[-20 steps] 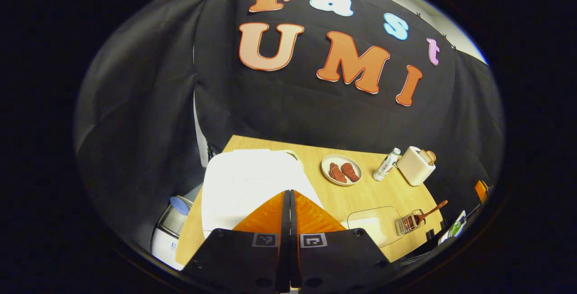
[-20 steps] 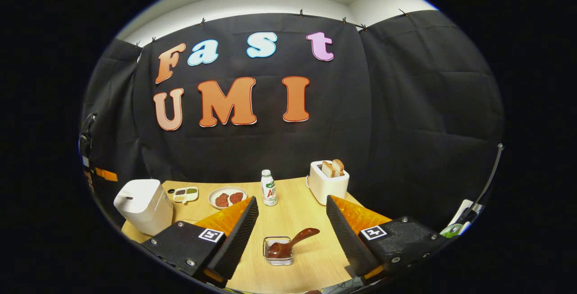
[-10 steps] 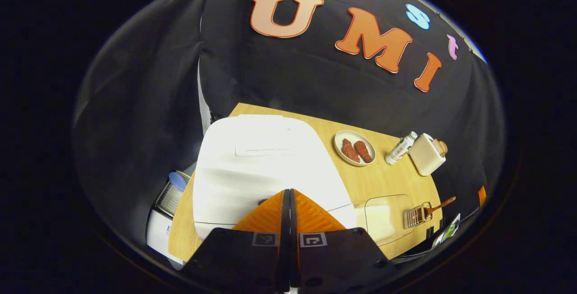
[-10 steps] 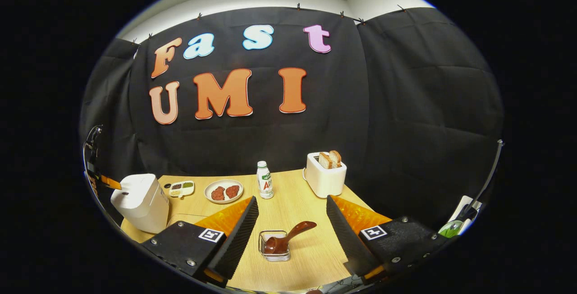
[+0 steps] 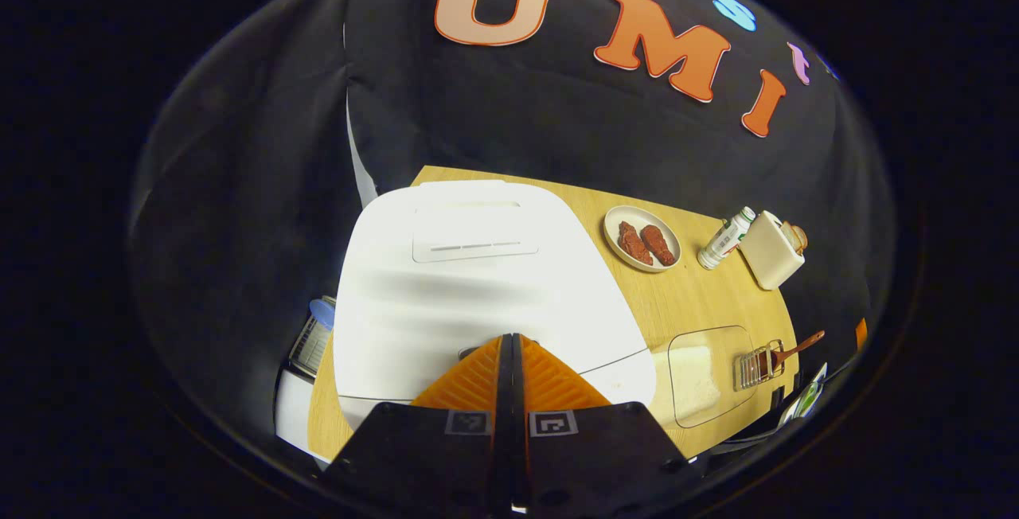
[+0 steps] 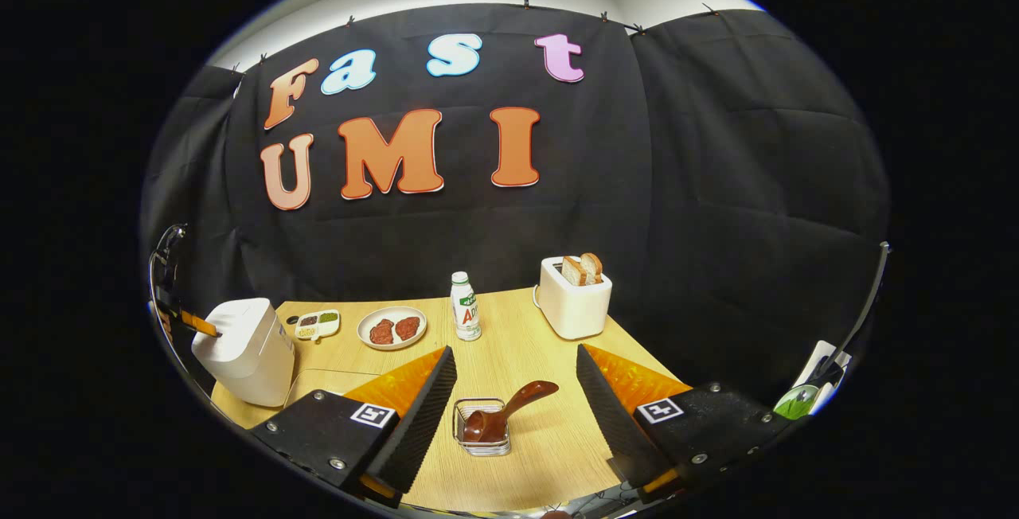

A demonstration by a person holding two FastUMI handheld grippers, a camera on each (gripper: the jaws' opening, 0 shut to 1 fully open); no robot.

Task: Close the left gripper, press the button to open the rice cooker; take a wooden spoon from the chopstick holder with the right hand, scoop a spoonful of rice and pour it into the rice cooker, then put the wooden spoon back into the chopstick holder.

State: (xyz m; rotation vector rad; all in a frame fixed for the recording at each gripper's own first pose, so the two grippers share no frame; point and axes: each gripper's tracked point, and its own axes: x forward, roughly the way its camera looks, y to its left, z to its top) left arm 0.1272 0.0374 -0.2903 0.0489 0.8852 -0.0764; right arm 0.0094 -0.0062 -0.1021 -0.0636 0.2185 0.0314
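Right under closed left gripper (image 5: 509, 337): rice cooker (image 5: 470, 280) lid.

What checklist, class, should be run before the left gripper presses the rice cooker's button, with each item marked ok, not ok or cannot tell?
1. Left gripper shut: ok, fingers meet.
2. Left gripper tip at the front of the rice cooker lid: ok.
3. Tip touching the button: cannot tell, the fingers hide it.
4. Lid closed: ok.
5. Right gripper open, apart from the wooden spoon: ok.
6. Spoon standing in the chopstick holder, handle leaning out: ok.
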